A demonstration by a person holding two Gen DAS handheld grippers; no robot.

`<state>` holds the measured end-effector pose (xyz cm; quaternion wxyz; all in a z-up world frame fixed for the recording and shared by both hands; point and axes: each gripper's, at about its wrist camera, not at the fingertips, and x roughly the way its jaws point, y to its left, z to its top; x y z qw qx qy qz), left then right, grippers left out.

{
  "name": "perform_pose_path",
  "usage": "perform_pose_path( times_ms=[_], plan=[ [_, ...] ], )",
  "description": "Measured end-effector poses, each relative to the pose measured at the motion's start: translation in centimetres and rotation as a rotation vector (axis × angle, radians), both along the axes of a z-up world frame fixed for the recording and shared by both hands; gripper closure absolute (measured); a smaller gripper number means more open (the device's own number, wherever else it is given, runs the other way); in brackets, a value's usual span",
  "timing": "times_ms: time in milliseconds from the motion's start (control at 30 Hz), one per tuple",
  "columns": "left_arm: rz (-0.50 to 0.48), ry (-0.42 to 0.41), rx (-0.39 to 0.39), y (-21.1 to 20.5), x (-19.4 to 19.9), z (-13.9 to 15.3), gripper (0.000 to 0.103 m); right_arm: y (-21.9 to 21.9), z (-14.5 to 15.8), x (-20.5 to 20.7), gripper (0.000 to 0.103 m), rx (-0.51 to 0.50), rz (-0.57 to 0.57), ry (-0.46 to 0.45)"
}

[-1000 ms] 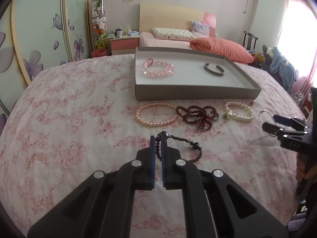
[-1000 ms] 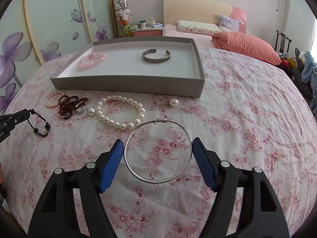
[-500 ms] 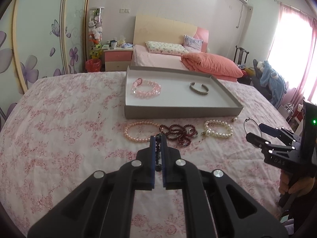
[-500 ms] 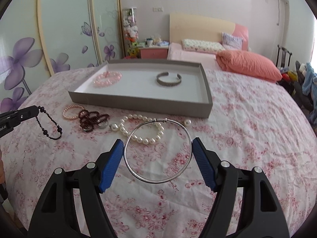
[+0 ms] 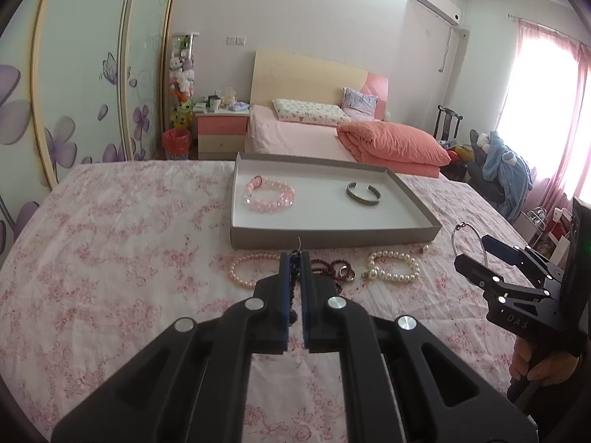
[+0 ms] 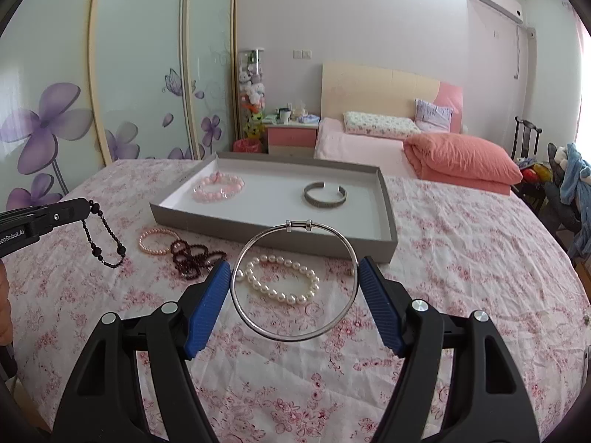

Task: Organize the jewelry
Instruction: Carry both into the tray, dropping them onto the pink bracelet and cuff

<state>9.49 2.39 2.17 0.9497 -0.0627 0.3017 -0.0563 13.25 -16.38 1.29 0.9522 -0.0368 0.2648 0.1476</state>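
Observation:
My left gripper (image 5: 294,258) is shut on a black bead bracelet (image 5: 293,284), held above the bedspread; the bracelet hangs from its tip in the right wrist view (image 6: 105,245). My right gripper (image 6: 294,271) is shut on a thin silver bangle (image 6: 255,323), held in the air; the bangle also shows in the left wrist view (image 5: 467,245). The grey tray (image 5: 332,238) holds a pink crystal bracelet (image 5: 269,195) and a silver cuff (image 5: 362,193). On the bedspread in front of it lie a pink pearl bracelet (image 5: 243,269), a dark red bead string (image 5: 334,271) and a white pearl bracelet (image 5: 393,271).
A single loose pearl (image 5: 422,248) lies by the tray's right corner. Behind the flowered bedspread (image 5: 110,240) stand a second bed with an orange duvet (image 5: 391,144), a pink nightstand (image 5: 221,131) and a chair with clothes (image 5: 498,170).
Both grippers have risen from the bedspread with their pieces. The black bracelet left the cloth and now hangs from my left gripper. The tray looks farther away.

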Motion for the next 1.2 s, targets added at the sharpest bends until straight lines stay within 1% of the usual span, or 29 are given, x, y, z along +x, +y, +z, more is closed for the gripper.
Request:
perform_pose_path(
  times_ms=[233,467,667,767,967,1100,1200],
  plan=[
    [0.012,-0.040,0.028,-0.8,0.0,1.2,0.097,0.3,1.2,-0.4,0.032,0.013,0.001,-0.057],
    [0.010,-0.099,0.069,-2.3,0.5,3.0,0.097,0.8,2.9,-0.4,0.032,0.000,-0.020,-0.166],
    [0.014,-0.143,0.105,-3.4,1.8,4.4,0.097,1.1,4.1,0.6,0.032,-0.006,-0.047,-0.236],
    [0.017,-0.158,0.117,-3.8,2.8,4.9,0.097,1.2,4.4,1.4,0.032,-0.011,-0.063,-0.268],
    [0.019,-0.164,0.104,-3.8,5.6,5.7,0.097,1.4,4.6,3.2,0.032,-0.004,-0.103,-0.315],
    [0.028,-0.160,0.105,-3.8,8.1,5.7,0.097,1.4,4.6,5.4,0.032,0.004,-0.120,-0.325],
    [0.033,-0.146,0.093,-3.7,10.2,5.6,0.097,1.3,4.3,7.2,0.031,0.014,-0.125,-0.311]
  ],
)
